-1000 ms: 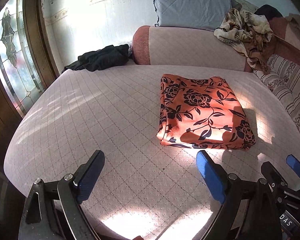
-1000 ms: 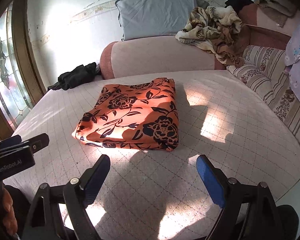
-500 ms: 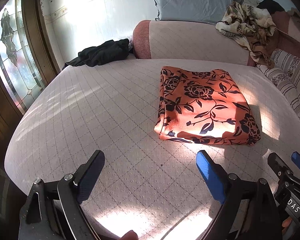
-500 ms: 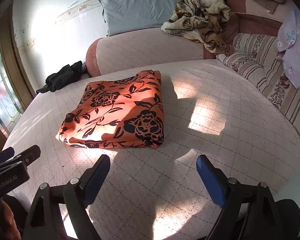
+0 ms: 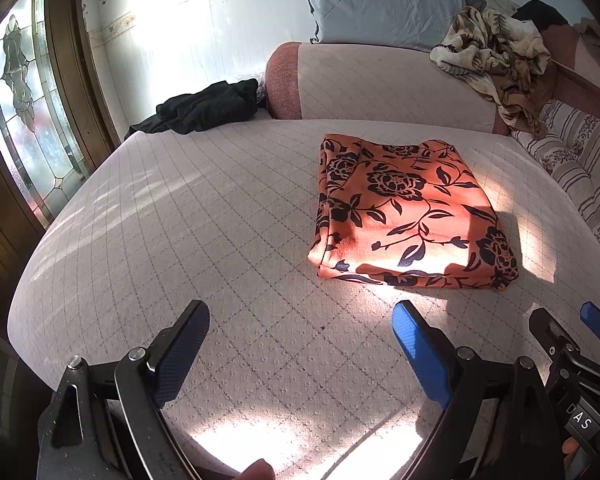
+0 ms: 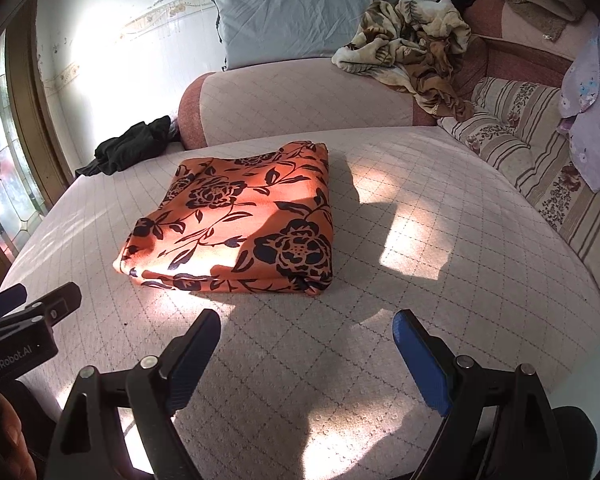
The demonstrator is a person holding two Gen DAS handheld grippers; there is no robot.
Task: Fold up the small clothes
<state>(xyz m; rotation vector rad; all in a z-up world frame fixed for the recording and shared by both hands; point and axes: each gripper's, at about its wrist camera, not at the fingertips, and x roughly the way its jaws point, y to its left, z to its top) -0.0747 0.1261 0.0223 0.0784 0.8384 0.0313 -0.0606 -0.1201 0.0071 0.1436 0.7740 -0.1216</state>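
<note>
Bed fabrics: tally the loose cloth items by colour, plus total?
Orange floral, folded: 1
Black, crumpled near the window: 1
Beige-brown patterned, heaped on the bolster: 1
Total: 3

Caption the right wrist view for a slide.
Open right gripper hovers over the bed, short of the folded orange floral cloth.
</note>
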